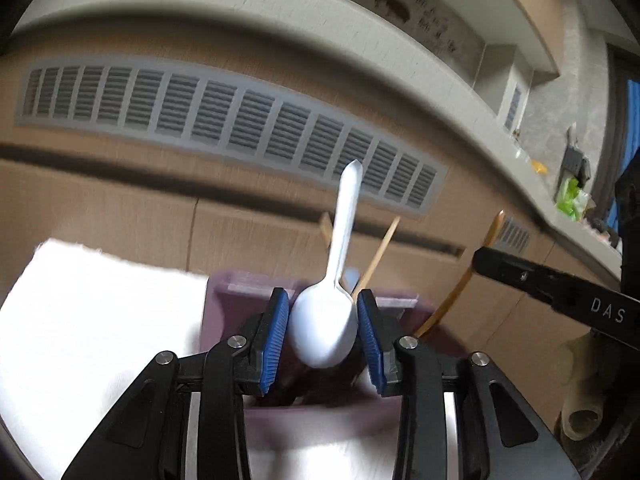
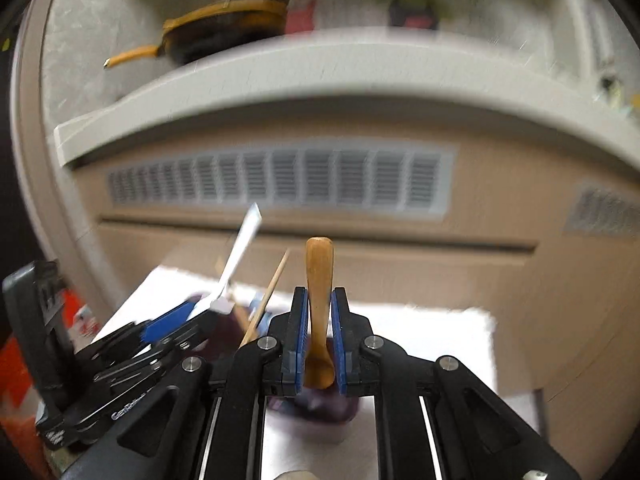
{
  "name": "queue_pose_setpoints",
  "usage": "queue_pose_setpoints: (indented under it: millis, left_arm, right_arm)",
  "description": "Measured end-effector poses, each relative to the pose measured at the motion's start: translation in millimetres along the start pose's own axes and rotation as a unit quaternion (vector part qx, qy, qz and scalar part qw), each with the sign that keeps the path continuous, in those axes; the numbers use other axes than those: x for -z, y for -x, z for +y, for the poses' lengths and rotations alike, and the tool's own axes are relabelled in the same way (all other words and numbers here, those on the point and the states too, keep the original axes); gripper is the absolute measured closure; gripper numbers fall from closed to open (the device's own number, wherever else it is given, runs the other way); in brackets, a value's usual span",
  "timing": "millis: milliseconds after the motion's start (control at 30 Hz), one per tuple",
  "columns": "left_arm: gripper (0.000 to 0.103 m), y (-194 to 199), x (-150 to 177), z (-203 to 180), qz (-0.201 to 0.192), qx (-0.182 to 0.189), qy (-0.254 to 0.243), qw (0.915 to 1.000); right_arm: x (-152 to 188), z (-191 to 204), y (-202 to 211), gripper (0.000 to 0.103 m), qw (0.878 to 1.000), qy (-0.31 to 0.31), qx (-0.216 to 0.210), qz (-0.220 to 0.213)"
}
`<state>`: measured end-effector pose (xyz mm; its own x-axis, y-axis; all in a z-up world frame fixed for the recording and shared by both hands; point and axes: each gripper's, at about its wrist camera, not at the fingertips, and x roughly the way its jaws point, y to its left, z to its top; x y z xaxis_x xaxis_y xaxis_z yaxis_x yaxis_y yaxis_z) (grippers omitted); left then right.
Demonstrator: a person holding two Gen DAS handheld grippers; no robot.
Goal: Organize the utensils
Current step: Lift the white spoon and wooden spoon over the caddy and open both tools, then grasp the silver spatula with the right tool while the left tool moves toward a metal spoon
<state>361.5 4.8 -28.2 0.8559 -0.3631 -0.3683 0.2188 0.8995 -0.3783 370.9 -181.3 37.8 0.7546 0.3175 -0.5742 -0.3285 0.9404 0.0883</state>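
Note:
A white plastic spoon (image 1: 322,324) stands handle-up with its bowl between the blue pads of my left gripper (image 1: 323,336). The jaws stand open, with only a sliver of gap on each side of the bowl. Right under it is a purple utensil holder (image 1: 248,286) with wooden sticks (image 1: 380,252) in it. My right gripper (image 2: 320,336) is shut on a wooden spoon (image 2: 319,264), handle up, over the holder (image 2: 320,410). In the right wrist view the left gripper (image 2: 192,312) sits close on the left, the white spoon (image 2: 240,252) rising from it.
The holder stands on a white surface (image 1: 100,320) in front of a tan cabinet with a grey vent grille (image 1: 240,120). A pale counter (image 2: 320,64) above carries a yellow pan (image 2: 224,28). An orange object (image 2: 16,360) lies far left.

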Motion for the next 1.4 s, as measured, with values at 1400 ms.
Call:
queue_pose_setpoints:
  millis: [1400]
  left_arm:
    - [0.052, 156.4, 110.2, 60.2, 0.164, -0.118, 0.024, 0.979]
  right_arm:
    - [168.0, 135.1, -20.8, 0.068, 0.976, 0.102, -0.028, 0.19]
